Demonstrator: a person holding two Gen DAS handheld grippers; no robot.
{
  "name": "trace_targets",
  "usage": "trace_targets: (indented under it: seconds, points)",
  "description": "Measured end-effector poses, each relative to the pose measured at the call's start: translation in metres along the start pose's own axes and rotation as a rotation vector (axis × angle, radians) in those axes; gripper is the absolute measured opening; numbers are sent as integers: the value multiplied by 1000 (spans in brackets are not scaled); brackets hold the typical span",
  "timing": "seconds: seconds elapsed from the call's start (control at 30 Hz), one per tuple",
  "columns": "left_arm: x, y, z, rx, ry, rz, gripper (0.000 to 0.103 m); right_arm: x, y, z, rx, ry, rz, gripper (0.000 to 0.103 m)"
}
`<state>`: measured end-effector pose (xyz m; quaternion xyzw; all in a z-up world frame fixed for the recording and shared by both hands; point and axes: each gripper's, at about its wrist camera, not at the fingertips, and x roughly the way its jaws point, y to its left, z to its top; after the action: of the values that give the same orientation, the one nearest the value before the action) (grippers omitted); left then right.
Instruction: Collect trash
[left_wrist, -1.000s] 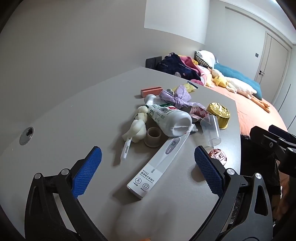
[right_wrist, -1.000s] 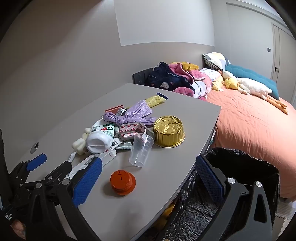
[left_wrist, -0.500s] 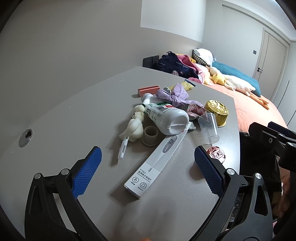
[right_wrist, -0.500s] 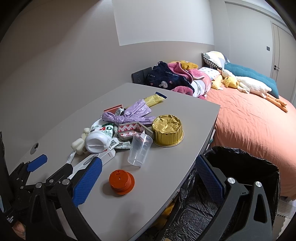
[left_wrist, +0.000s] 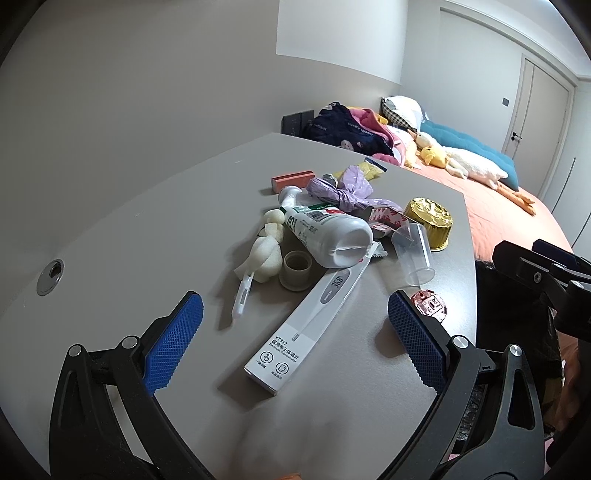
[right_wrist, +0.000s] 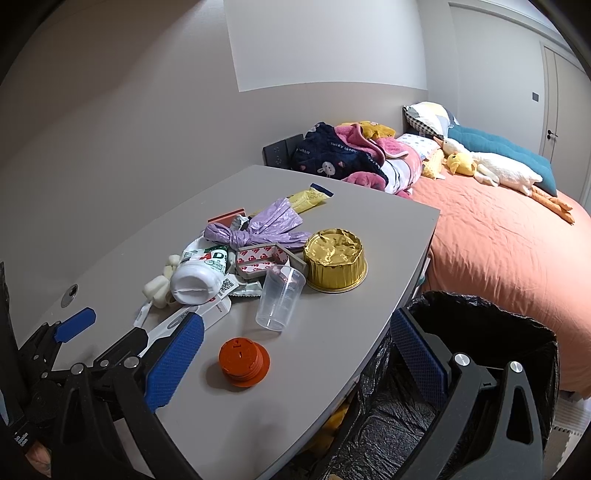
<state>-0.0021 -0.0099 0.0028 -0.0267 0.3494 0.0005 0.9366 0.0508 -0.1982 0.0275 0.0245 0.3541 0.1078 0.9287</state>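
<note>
Both the left gripper (left_wrist: 293, 334) and right gripper (right_wrist: 295, 352) are held wide open, empty. The thermometer box (left_wrist: 306, 325) has been neared slightly, at twelve o'clock; nothing is yet collected.

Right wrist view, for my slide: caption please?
Open right hand-held gripper above orange cap, trash pile on table, bin bag alongside.

- a grey table (right_wrist: 332, 369) is set against a plain wall (right_wrist: 129, 129), grey below and white above.
- a bed (right_wrist: 498, 240) with an orange sheet is seen beyond it, piled with clothes (right_wrist: 343, 155), pillows (right_wrist: 428, 118) and plush ducks (right_wrist: 491, 170).
- white closet doors (left_wrist: 539, 107) are seen at the far right.
</note>
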Motion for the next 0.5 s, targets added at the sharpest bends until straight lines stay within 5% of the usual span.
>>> trace_targets:
  seconds: [0.5]
  points:
    - [3, -1, -1, -7, 20, -28, 97, 0, -1, 0, 1, 1, 0, 101]
